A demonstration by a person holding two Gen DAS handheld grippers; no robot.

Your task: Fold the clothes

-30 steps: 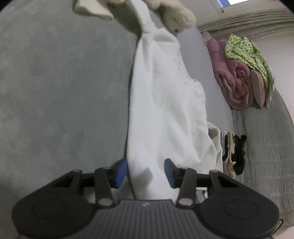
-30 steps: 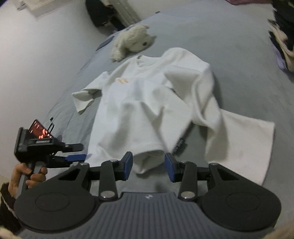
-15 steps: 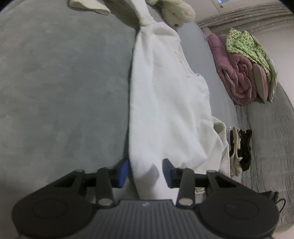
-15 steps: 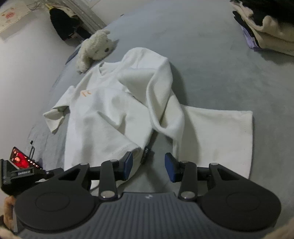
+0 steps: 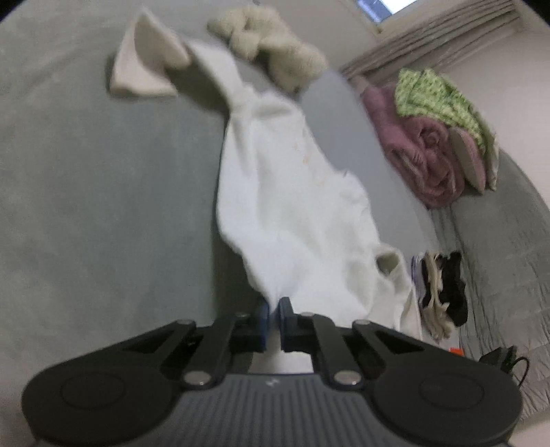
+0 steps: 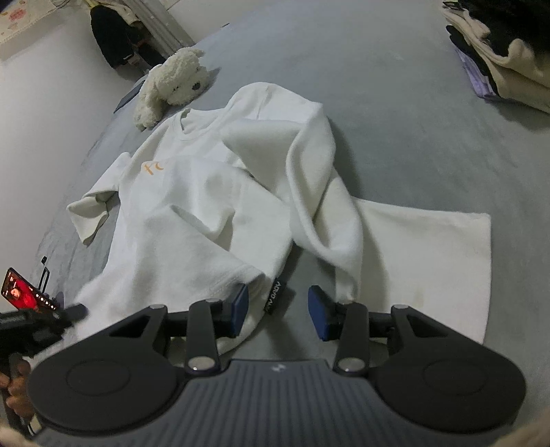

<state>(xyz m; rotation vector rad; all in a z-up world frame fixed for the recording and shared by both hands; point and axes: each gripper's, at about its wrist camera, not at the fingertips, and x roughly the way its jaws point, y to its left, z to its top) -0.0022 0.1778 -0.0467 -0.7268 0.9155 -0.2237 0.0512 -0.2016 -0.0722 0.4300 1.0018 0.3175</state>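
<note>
On grey bed (image 6: 395,86), white shirt (image 6: 192,213) hem pinched by left hand-held gripper (image 5: 272,318)

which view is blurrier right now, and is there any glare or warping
Left wrist view: motion-smeared, white t-shirt and plush toy soft-edged; bright window blown out. Right wrist view: sharp, t-shirt label legible; phone screen glows red. Both: fisheye bending, dark corners.

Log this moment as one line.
left gripper: shut on white shirt hem | right gripper: open, above hem | stage: grasping
</note>
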